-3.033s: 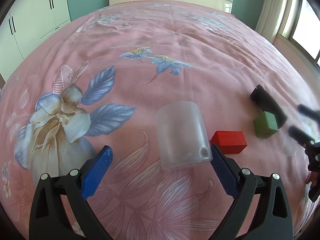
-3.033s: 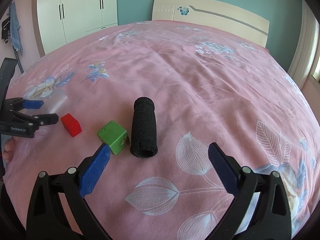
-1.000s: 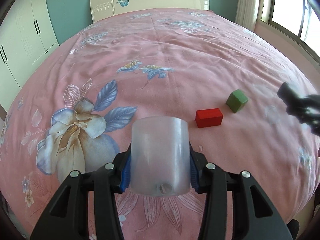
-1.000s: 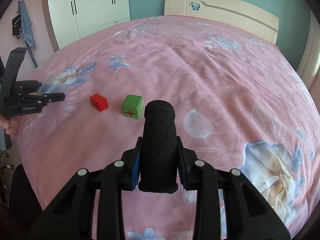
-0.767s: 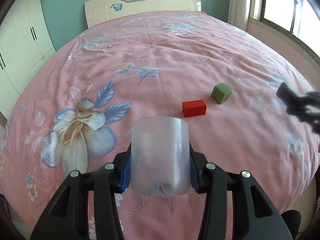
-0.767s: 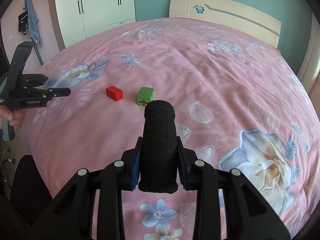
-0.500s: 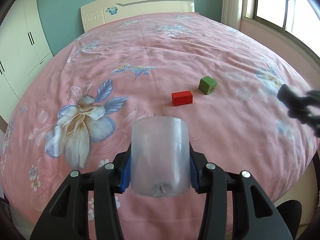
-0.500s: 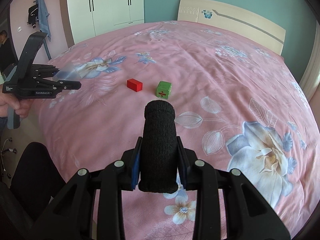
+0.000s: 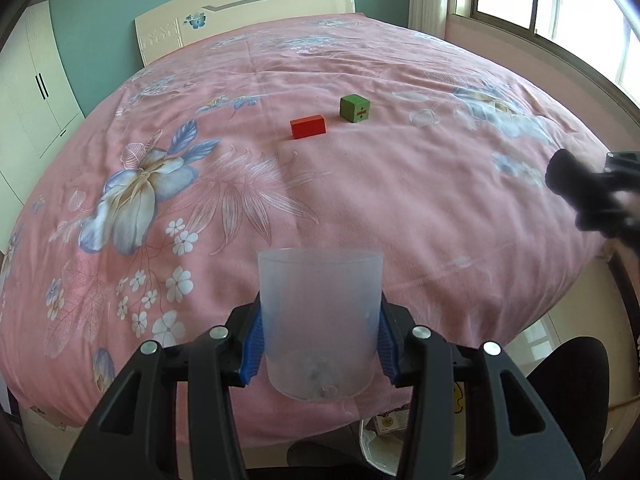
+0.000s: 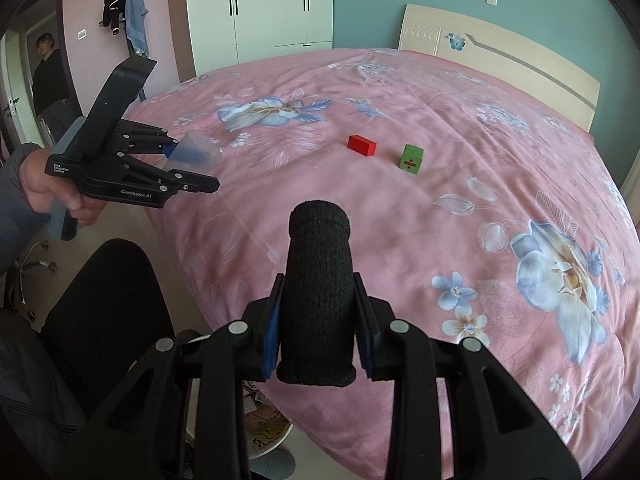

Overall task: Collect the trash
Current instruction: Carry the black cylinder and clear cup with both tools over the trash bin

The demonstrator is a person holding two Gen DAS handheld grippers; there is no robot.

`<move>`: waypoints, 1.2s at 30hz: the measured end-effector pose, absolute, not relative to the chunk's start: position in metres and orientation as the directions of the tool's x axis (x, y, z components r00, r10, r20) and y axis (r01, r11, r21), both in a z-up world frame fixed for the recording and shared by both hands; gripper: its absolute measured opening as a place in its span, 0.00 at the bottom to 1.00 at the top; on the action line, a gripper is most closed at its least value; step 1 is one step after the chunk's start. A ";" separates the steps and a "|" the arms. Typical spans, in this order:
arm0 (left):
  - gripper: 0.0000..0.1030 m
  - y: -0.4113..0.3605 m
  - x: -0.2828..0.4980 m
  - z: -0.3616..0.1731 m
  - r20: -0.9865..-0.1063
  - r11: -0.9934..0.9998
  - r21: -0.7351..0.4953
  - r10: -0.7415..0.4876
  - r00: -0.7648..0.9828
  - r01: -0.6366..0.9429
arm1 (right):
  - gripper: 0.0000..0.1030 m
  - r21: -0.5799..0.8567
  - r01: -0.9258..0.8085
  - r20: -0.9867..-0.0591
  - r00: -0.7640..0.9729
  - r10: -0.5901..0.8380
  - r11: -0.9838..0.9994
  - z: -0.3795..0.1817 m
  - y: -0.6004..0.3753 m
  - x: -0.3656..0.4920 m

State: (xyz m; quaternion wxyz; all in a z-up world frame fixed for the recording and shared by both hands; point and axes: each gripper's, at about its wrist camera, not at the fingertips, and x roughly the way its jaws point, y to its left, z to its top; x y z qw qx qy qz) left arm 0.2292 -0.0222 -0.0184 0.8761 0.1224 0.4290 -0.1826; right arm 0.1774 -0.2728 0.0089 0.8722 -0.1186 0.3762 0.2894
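Note:
My left gripper (image 9: pixel 319 344) is shut on a clear frosted plastic cup (image 9: pixel 319 320), held off the bed near its foot edge; it also shows in the right wrist view (image 10: pixel 192 168). My right gripper (image 10: pixel 318 340) is shut on a black knitted tube (image 10: pixel 318 296), held above the bed's corner; it shows blurred in the left wrist view (image 9: pixel 576 184). A red block (image 9: pixel 307 126) and a green cube (image 9: pixel 354 108) lie side by side on the pink floral bedspread (image 9: pixel 360 200), far ahead of both grippers.
A white bin with rubbish (image 9: pixel 392 432) stands on the floor below the bed edge, also in the right wrist view (image 10: pixel 268 428). A black chair (image 10: pixel 100 320) is at the left. A person (image 10: pixel 48 80) stands in the doorway. Headboard (image 9: pixel 240 20) and wardrobe (image 10: pixel 260 4) lie beyond.
Both grippers shut on their items, the cup and the black tube, lifted them and drew back from the bed toward its foot edge. The blocks have stayed in place.

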 end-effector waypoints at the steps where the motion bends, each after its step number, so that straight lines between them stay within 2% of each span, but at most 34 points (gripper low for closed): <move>1: 0.47 -0.023 0.222 -0.023 -0.801 0.899 0.054 -0.221 0.556 0.435 | 0.31 0.014 -0.602 -0.728 0.541 0.420 0.799 0.007 -0.270 0.171; 19: 0.47 -0.033 0.125 -0.102 -0.873 0.844 0.011 -0.253 0.417 0.536 | 0.31 0.079 -0.717 -0.770 0.397 0.499 0.693 -0.049 -0.214 0.078; 36: 0.47 -0.065 0.077 -0.194 -0.951 0.801 -0.055 -0.223 0.213 0.597 | 0.31 0.188 -0.716 -0.828 0.253 0.500 0.673 -0.125 -0.191 0.047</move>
